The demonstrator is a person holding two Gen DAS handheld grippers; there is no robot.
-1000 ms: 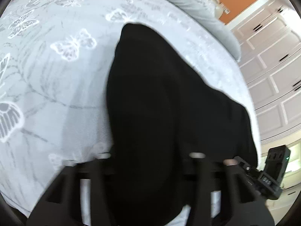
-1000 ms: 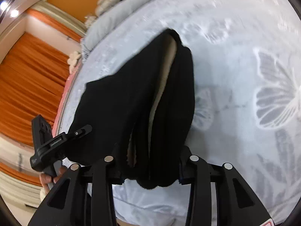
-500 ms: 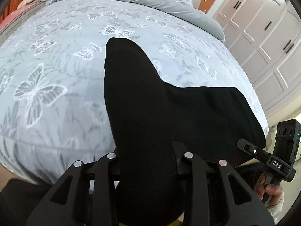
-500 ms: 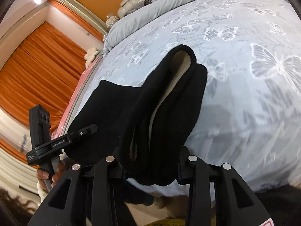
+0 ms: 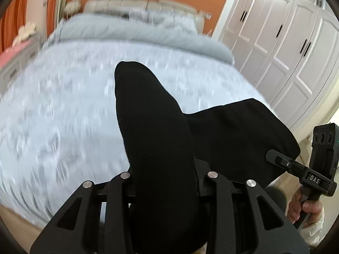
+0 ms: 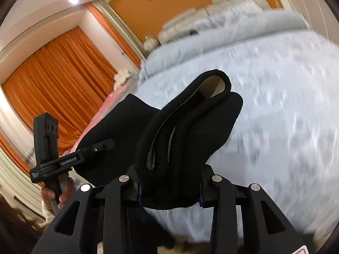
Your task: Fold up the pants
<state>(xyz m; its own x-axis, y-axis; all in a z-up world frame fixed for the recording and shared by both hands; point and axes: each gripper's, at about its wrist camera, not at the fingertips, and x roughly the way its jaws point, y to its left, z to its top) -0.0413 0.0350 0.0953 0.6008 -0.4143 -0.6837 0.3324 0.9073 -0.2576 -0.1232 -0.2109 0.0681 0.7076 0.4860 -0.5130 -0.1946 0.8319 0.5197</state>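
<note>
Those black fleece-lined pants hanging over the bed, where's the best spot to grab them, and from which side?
Probably the two ends of one edge, as now: the black fleece-lined pants are limp, so two spaced grips keep them spread. The left gripper and right gripper each pinch a bunched roll of cloth, reaching from the near side of the grey butterfly bedspread with fabric hanging between them.

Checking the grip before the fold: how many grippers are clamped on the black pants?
2. The left gripper pinches one bunched part of the pants; the right gripper pinches another bunched part beside it.
</note>
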